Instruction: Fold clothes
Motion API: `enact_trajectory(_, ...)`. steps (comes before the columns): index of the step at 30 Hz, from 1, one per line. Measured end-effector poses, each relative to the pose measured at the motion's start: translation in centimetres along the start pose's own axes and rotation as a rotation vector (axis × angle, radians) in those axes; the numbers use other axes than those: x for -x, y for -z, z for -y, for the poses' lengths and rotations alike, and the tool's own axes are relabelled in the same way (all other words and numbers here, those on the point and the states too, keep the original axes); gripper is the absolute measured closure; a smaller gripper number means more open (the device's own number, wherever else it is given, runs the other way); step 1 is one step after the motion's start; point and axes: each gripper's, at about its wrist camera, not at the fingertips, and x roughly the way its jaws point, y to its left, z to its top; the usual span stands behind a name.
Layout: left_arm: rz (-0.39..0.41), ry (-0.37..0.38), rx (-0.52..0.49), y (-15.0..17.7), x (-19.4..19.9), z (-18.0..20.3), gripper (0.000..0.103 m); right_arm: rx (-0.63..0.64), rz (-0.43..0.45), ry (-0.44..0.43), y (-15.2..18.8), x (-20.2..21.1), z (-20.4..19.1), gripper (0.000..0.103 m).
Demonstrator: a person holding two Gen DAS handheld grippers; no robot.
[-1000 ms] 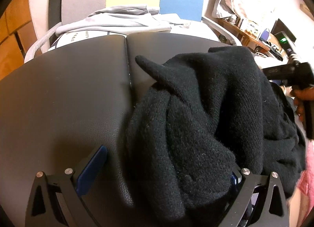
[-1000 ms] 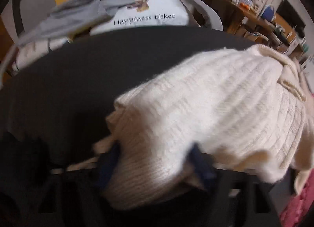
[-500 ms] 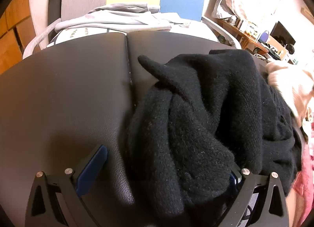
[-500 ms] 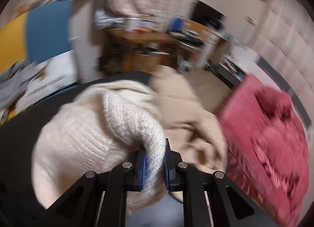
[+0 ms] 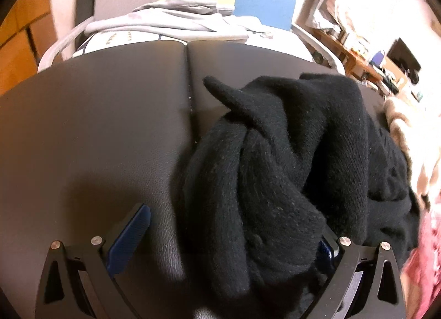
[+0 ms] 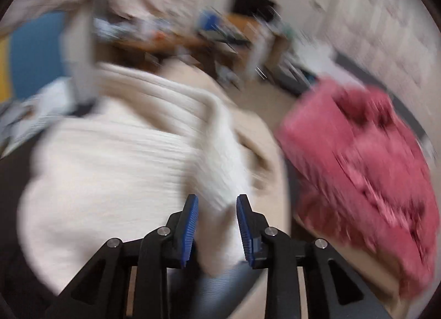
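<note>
Tongs first: my left gripper stands wide, its near-left pad bare over the dark table while the black sweater bulges in between the fingers and buries the right pad; whether that pad presses the knit I cannot tell. My right gripper is narrow but opening, a fold of the cream sweater lying between the blue pads, which no longer seem to pinch it.

The black sweater sits crumpled on the right half of the table, its bulk running from the left gripper away toward the far right, one sleeve tip poking out toward the centre seam. My left hand is plainly the nearer one to it. The cream sweater lies heaped at the table's right edge, directly ahead of the right gripper, with a pink bundle farther right; that view is badly blurred.

Compared with a second ago, the left view is almost unchanged, save that cream knit now shows at its right edge where a hand-held gripper had been. The right gripper, then over the table with the cream sweater in its clamp, has swung toward the room's right side and is letting the fold go.
</note>
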Motion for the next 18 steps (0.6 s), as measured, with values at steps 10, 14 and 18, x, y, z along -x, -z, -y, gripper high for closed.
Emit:
enact_trajectory(10,0.096,-0.023,-0.127,0.8,2.6,0.5,0.000,0.129,-0.377,-0.796,7.7,6.2,-20.8,0.041)
enact_trajectory(14,0.135,0.045,-0.116,1.2,4.2,-0.7,0.000,0.108,-0.439,-0.803,8.6,4.8,-22.9,0.041)
enact_trajectory(18,0.164,0.083,-0.146,1.7,4.9,0.2,0.000,0.071,-0.473,-0.835,10.6,4.8,-24.2,0.041)
